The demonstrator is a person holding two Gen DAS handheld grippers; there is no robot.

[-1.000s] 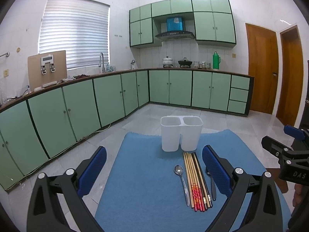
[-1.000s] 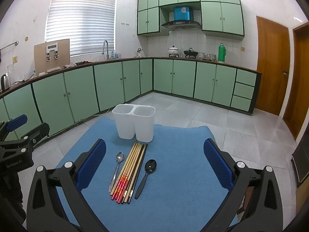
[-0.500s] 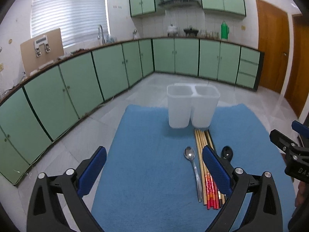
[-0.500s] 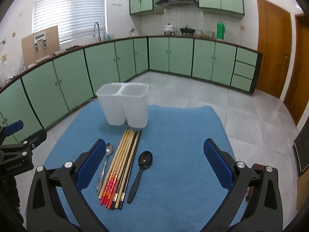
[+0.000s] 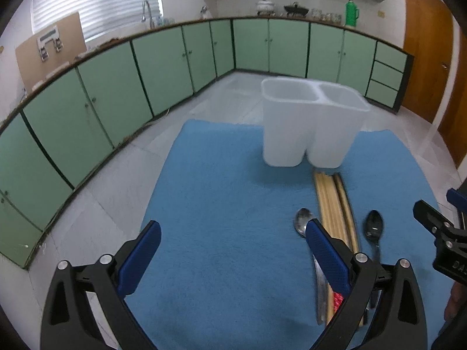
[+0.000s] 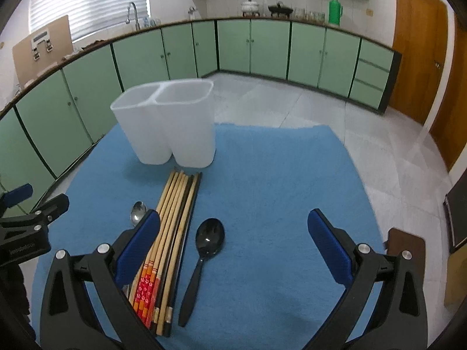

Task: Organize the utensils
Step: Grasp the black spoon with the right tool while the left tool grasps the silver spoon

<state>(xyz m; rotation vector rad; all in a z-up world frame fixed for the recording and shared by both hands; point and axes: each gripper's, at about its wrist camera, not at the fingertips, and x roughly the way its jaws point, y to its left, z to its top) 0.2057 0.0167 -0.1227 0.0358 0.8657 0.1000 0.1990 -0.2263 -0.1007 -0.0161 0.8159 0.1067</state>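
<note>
Looking along the left gripper (image 5: 232,239), the left wrist view shows its blue-padded jaws spread wide apart and holding nothing, above a blue mat (image 5: 221,204). A white two-compartment holder (image 5: 306,128) stands upright at the far part of the mat, both compartments empty as far as can be seen. Just in front of it lies a bundle of chopsticks (image 5: 332,204), with a silver spoon (image 5: 302,226) on its left and a black spoon (image 5: 373,227) on its right. The gripper's right finger overlaps the silver spoon and the chopsticks. The right gripper (image 5: 437,233) shows at the right edge.

The right wrist view shows the right gripper (image 6: 233,234) with jaws likewise wide apart and empty. The holder (image 6: 166,125) stands upright on the mat (image 6: 277,175). The chopsticks (image 6: 175,218) lie side by side, far ends just short of the holder, near ends red-patterned. The silver spoon (image 6: 138,213) is partly hidden behind the left finger; the black spoon (image 6: 204,250) lies just right of the chopsticks. The left gripper (image 6: 32,221) appears at the left edge.
</note>
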